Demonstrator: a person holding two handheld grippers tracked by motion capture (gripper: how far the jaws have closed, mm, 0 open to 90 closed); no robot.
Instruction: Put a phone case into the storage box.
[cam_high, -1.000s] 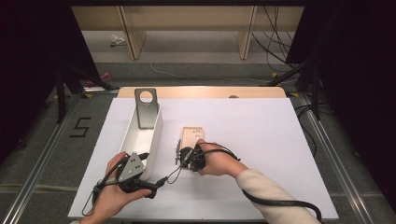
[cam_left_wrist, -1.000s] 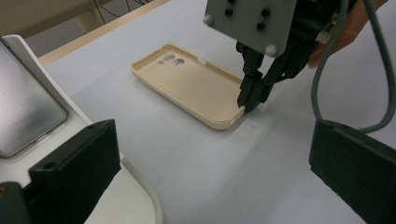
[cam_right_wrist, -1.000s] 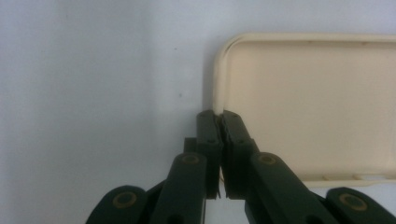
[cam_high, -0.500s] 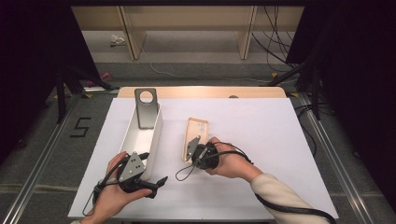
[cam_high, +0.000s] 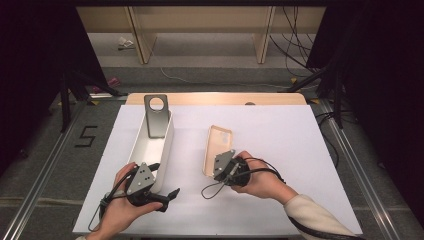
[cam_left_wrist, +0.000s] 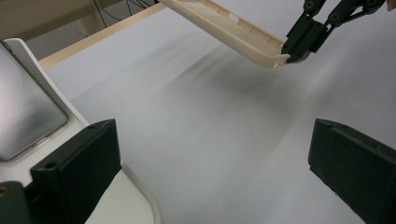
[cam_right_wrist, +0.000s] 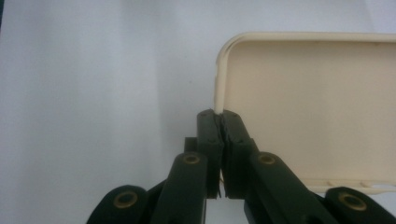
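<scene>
A cream phone case (cam_high: 216, 144) hangs tilted above the white table. My right gripper (cam_high: 209, 172) is shut on its near end. In the right gripper view the jaws (cam_right_wrist: 222, 115) pinch the rim of the case (cam_right_wrist: 308, 102) near a corner. The left gripper view shows the case (cam_left_wrist: 224, 25) in the air with the right gripper (cam_left_wrist: 293, 50) clamped on its end. My left gripper (cam_high: 169, 196) is open with nothing between its fingers (cam_left_wrist: 77, 163), at the near end of a white tray (cam_high: 165, 150). A dark grey phone (cam_high: 156, 114) leans upright in that tray.
The white mat (cam_high: 280, 150) covers the table, and its wooden edge (cam_high: 215, 98) shows at the back. The tray wall (cam_left_wrist: 107, 196) lies close by my left jaw, with the phone (cam_left_wrist: 25, 109) inside. Cables trail from both grippers.
My right gripper has raised the case off the table and carried it a little right and nearer, so that it tilts. The left gripper has barely moved.
</scene>
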